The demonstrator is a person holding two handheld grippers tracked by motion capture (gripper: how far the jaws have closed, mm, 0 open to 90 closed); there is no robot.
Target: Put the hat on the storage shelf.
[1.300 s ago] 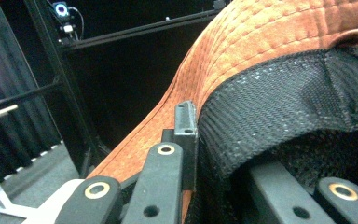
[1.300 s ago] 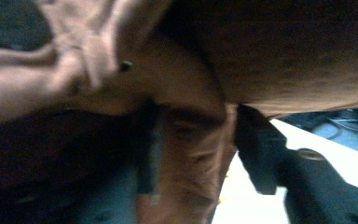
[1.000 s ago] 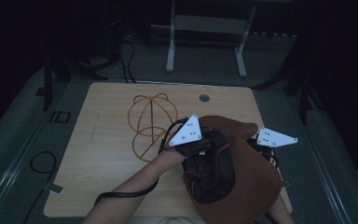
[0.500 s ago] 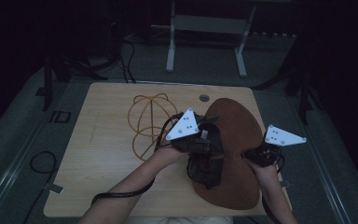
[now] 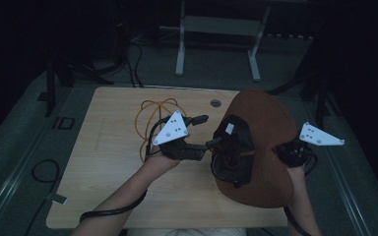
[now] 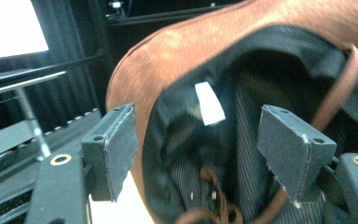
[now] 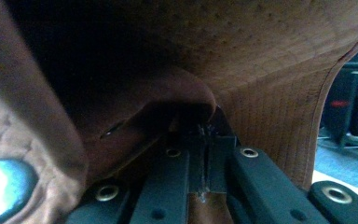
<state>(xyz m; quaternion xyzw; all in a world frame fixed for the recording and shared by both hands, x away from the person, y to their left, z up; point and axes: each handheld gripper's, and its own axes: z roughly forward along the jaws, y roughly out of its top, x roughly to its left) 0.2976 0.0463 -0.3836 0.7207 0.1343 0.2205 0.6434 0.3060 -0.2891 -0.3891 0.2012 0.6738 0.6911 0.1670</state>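
Note:
A brown bag [image 5: 268,123] with a black lining [image 5: 234,152] hangs tilted over the table's right side, its opening facing left. My right gripper [image 5: 284,153] is shut on the bag's brown edge [image 7: 270,56], and the pads [image 7: 205,140] pinch the fabric. My left gripper [image 5: 205,132] is open just left of the bag's mouth; its jaws have just been opening. In the left gripper view the pads [image 6: 116,144] stand apart and press on nothing. Beyond them are the striped lining [image 6: 242,140], a white label [image 6: 209,102] and a brown strap [image 6: 340,93].
A loop of orange cable [image 5: 152,115] lies on the wooden table [image 5: 108,167] behind my left hand. A round cable hole [image 5: 215,103] sits near the far edge. A metal stand [image 5: 216,29] is on the floor beyond the table.
The bag has risen from a heap near the person and now hangs spread out to the right. My left gripper has opened, let go of it and drawn back to the left. My right gripper has moved right and up with the bag.

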